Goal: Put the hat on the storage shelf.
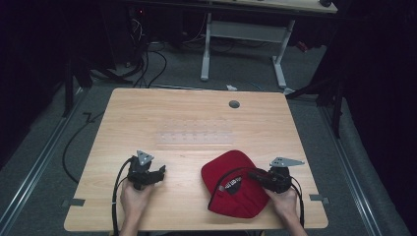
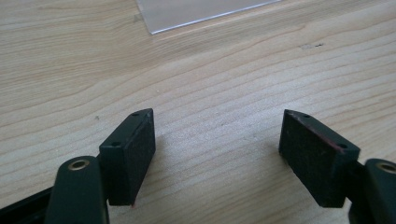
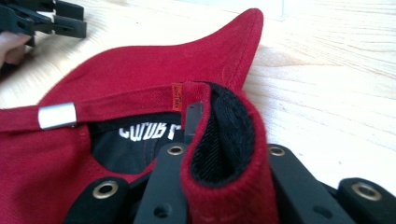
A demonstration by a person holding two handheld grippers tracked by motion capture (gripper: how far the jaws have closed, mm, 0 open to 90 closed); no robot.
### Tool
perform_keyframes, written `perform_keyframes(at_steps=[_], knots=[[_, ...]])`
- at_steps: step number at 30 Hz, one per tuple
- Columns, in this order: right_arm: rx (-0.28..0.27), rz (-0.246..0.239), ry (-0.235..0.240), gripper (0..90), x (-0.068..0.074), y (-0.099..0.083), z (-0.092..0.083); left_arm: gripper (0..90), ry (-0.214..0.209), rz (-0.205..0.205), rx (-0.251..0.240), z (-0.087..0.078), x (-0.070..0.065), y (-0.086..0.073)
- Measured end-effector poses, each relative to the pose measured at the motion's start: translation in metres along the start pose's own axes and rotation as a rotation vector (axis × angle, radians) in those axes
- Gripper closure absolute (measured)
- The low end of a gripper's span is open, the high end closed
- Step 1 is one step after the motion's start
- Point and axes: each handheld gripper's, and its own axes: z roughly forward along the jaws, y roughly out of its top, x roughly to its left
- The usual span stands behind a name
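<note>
The right gripper [image 1: 256,176] is clamped on the cap [image 1: 231,183]. In the right gripper view its jaws stand close together with a fold of the cap's back rim, red outside and black inside, pinched between the pads. The silver strap clip [image 3: 57,115] lies to the left of the jaws, and the brim [image 3: 233,42] points away beyond the fingertips.

The left gripper [image 1: 160,173] holds nothing. Its jaws stand wide apart over bare table [image 2: 210,84], and a clear sheet [image 2: 196,11] lies well ahead of the fingertips. The cap lies flat on the table between the two grippers, touching only the right one.

Step in hand, as judged: secure the cap by its rear edge for lifting or turning.

Procedure:
1. Confirm that both layers of the fold sit fully between the pads, not at their tips. A shallow bite on soft cloth is likely to slip.
2. Keep the clip outside the pads, since metal under one pad would tilt the grip.
3. Lift slowly. The crown will sag from the pinched point.
4. If a second hold is needed, bring the left gripper to the brim, the stiffest part, keeping its jaws wide until the brim is between the pads.
</note>
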Motion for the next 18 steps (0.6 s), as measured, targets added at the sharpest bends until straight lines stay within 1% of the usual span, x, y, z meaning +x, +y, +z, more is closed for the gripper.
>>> perform_keyframes(at_steps=[1,4,10,13,16,18], knots=[[-0.004,0.001,0.003,81.4,0.0,0.0,0.0,27.3,0.0,-0.001,-0.002,0.0,0.0,0.0],[-0.002,0.029,0.011,81.9,0.0,0.003,-0.002,27.3,-0.007,0.003,0.002,0.0,0.0,0.0],[-0.012,0.031,0.014,82.2,0.003,0.012,-0.006,27.2,-0.011,0.005,0.003,0.0,0.0,0.0],[-0.017,0.042,0.021,82.3,0.002,0.018,-0.007,29.0,-0.022,0.016,0.006,-0.002,0.0,-0.001],[-0.021,0.044,0.019,82.3,0.002,0.021,-0.009,29.4,-0.032,0.038,0.002,-0.003,-0.001,-0.002],[-0.027,0.063,0.025,82.3,0.002,0.023,-0.009,28.9,-0.039,0.044,0.007,-0.004,-0.002,-0.003]])
